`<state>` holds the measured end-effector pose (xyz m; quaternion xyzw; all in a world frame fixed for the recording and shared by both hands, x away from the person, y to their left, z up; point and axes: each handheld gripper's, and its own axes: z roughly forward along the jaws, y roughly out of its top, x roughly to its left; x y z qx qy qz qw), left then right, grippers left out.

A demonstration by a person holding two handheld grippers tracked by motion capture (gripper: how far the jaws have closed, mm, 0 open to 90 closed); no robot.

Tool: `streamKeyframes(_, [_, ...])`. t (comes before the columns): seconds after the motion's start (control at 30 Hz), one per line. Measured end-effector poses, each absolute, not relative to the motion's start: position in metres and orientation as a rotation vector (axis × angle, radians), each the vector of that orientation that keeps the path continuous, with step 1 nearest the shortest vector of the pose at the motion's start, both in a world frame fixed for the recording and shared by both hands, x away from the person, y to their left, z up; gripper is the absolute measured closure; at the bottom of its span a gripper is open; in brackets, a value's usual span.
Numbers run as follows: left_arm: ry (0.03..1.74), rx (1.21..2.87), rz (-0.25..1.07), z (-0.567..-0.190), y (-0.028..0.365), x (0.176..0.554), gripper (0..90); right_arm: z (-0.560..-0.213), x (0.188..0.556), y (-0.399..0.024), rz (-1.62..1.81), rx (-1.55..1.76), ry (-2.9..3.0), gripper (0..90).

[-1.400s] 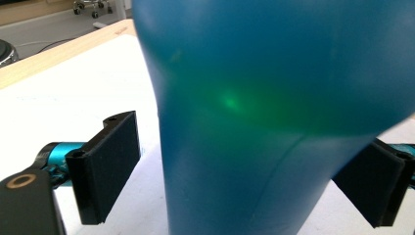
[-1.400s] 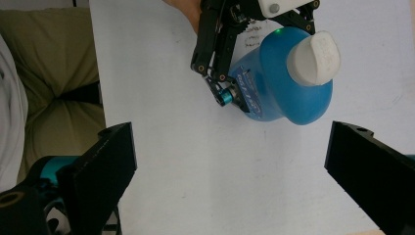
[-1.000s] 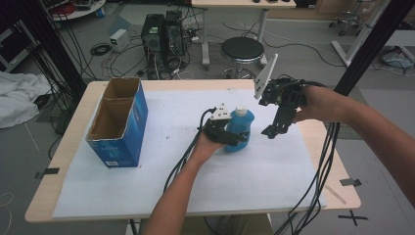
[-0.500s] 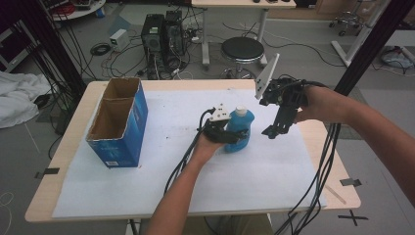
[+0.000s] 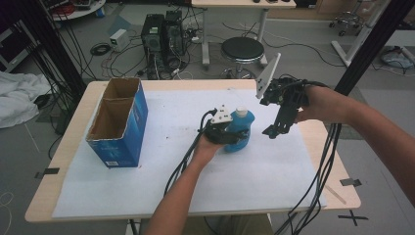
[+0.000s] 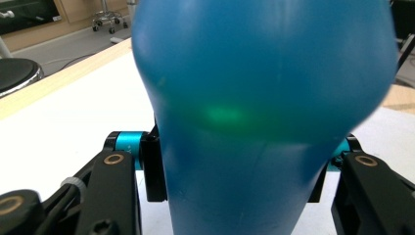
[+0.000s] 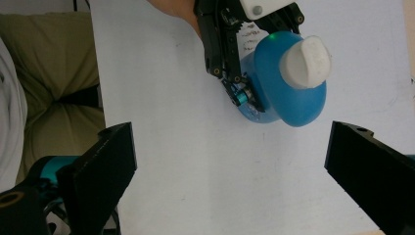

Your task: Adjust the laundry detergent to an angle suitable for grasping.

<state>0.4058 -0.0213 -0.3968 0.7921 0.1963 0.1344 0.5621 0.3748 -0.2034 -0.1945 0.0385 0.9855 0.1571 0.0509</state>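
Observation:
A blue bottle with a white cap stands upright on the white sheet near the table's middle. My left gripper comes at it from the near side. Its jaws have just been closing, and its pads now press on both sides of the bottle's lower body. My right gripper hangs in the air just right of the bottle and points down, open, with nothing between its jaws. The right gripper view looks down between the wide jaws of the right gripper onto the bottle and its cap.
An open blue cardboard box stands at the table's left. A white sheet covers most of the wooden table. Cables trail off the right front. A stool and computer towers stand behind the table.
The left gripper's jaws have drawn in onto the blue bottle. Both hands and the bottle keep their places.

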Motion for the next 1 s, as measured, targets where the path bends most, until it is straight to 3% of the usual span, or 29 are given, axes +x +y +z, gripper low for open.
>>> streamKeyframes(0.6, [0.299,1.874,0.286,-0.355,0.028,0.374,45.0,-0.192,0.366,-0.201,0.487,0.112,2.986,4.0])
streamKeyframes(1.0, [0.116,1.915,0.157,-0.353,0.032,0.372,45.8,-0.191,0.362,-0.200,0.490,0.101,2.982,4.1])
